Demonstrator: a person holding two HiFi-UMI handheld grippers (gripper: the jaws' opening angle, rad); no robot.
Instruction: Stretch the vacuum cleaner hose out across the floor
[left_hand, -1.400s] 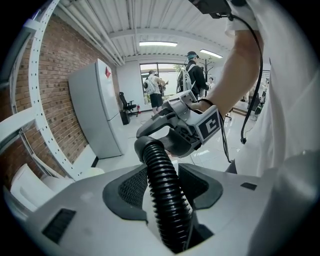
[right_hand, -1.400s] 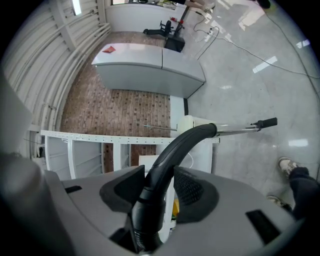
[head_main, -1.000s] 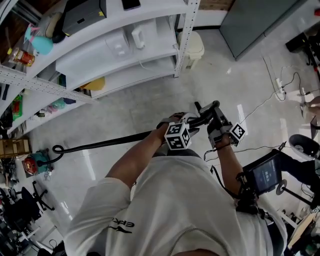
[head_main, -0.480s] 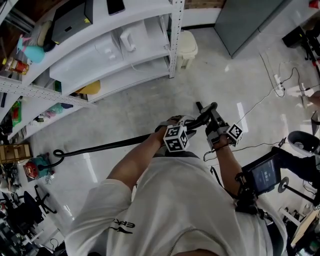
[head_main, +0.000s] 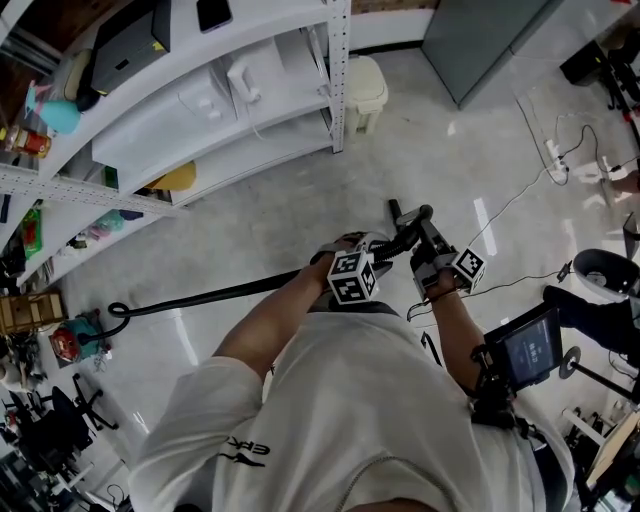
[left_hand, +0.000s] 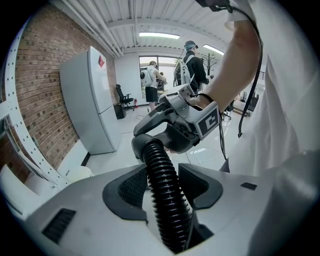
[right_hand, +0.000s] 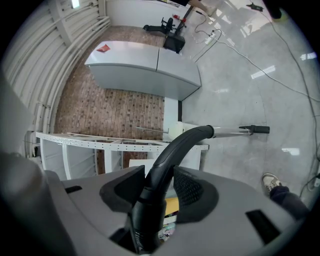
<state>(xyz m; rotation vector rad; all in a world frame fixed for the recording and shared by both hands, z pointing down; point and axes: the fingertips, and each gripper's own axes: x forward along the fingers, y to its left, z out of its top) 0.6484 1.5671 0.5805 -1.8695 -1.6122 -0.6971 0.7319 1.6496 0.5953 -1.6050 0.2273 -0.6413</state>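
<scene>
The black vacuum hose (head_main: 200, 296) runs along the floor from a loop at the far left up to both grippers in front of my chest. In the left gripper view, the ribbed hose (left_hand: 162, 185) lies between the jaws and both pads press on it; my left gripper (left_hand: 162, 180) is shut on it. My right gripper (right_hand: 159, 186) is shut on the smooth curved hose handle (right_hand: 175, 147), which leads into a metal wand (right_hand: 232, 131). In the head view the left gripper (head_main: 378, 250) and right gripper (head_main: 425, 238) sit close together.
White metal shelving (head_main: 200, 120) with boxes and small items fills the upper left. A cream bin (head_main: 362, 90) stands by its post, next to a grey cabinet (head_main: 480, 40). Cables and a power strip (head_main: 553, 155) lie at right. People (left_hand: 150, 82) stand far back.
Both grippers have sunk slightly together, still holding the hose. The shelving and bin have slid left in the head view. Neither grip has changed.
</scene>
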